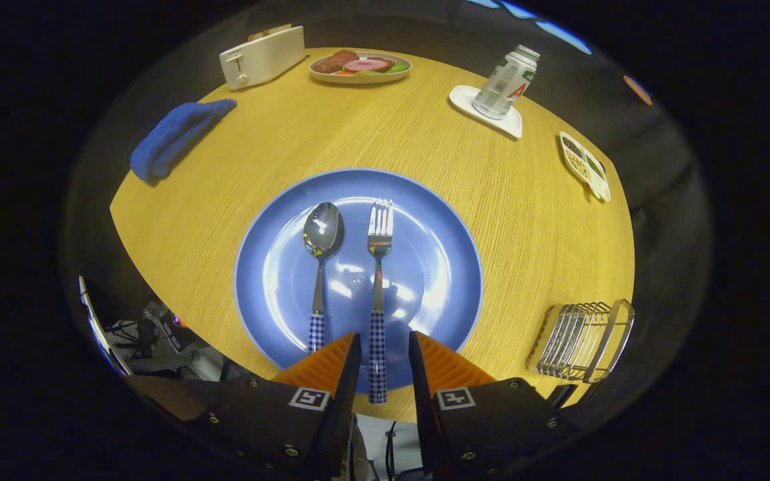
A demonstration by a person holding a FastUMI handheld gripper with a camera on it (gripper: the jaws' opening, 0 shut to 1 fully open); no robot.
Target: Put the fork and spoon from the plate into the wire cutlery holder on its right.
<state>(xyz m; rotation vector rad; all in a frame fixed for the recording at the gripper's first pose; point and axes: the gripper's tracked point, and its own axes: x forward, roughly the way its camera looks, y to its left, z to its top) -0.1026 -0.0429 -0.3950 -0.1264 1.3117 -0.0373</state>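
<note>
A blue plate [438,267] lies on the round wooden table just ahead of my fingers. On it lie a spoon [322,234] and, to its right, a fork [378,267], side by side, both with blue checked handles pointing toward me. My gripper [385,344] is open and hovers at the plate's near rim. The fork's handle end runs through the gap between the fingers, with space on both sides. The spoon's handle ends just left of the left finger. The wire cutlery holder [582,341] stands on the table to the right of the plate, near the table's edge.
Beyond the plate stand a white toaster [263,56], a plate of food [360,67] and a bottle [505,81] on a white coaster [508,123]. A folded blue cloth [174,137] lies far left. A small divided dish [585,166] sits at the right edge.
</note>
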